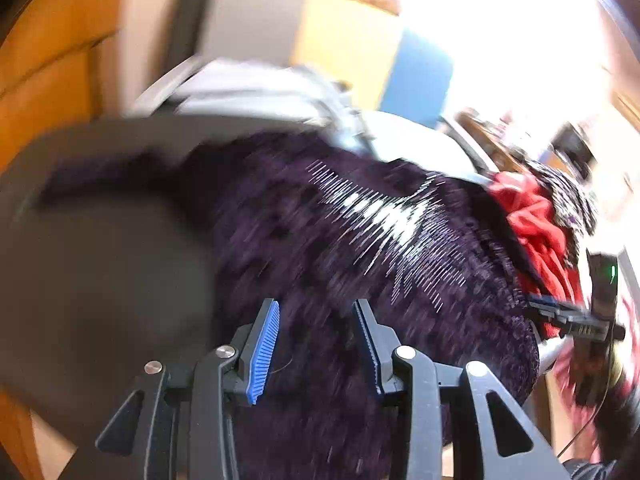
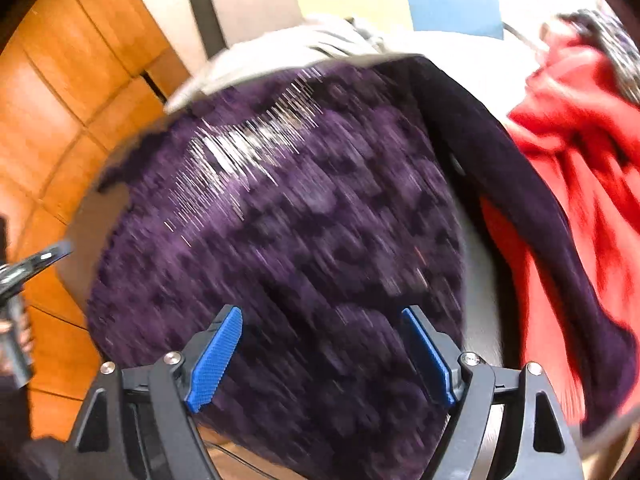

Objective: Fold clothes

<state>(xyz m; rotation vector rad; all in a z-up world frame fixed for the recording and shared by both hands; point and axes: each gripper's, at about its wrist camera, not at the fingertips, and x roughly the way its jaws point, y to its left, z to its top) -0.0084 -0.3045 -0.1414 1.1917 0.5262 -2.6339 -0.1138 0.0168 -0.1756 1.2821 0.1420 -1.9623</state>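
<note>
L gripper [image 1: 316,312], R gripper [image 2: 322,318] open over purple garment [image 2: 304,220].

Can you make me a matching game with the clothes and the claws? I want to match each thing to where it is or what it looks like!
Things:
1. purple sweater
2. red garment
3. right claw
4. grey garment

Descriptions:
A. crumpled in a heap off to the right side
B. open, with blue pads, hanging over the purple knit
C. spread out on the round table, with shiny white stripes on it
D. lying past the far edge of the purple one

Right pairs: 1-C, 2-A, 3-B, 4-D
</note>
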